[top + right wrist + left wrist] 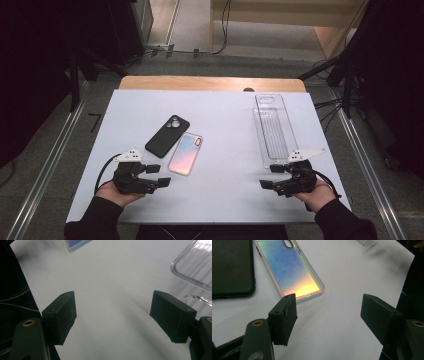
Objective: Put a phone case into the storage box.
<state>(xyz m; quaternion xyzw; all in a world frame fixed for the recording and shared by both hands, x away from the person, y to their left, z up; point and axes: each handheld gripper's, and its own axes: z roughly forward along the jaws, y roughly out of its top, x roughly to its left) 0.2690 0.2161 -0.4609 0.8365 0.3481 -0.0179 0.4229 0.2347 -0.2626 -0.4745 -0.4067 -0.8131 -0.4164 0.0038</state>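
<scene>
2 hand-held grippers (both agape, empty), left hand-held gripper (157,176), right hand-held gripper (270,177), unbranded iridescent case (185,153)

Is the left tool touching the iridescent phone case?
Apart. In the high view, bare table separates the left tool from the iridescent phone case.

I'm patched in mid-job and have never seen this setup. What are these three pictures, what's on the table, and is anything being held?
No robot here: a person holds a handheld two-jaw tool in each hand. The high view looks down on the table; the other two pictures come from cameras riding on each tool. The left gripper and right gripper both stand open, holding nothing. On the white table lie a black phone case, a rainbow-tinted phone case beside it, and a long clear plastic tray near the right gripper.
</scene>
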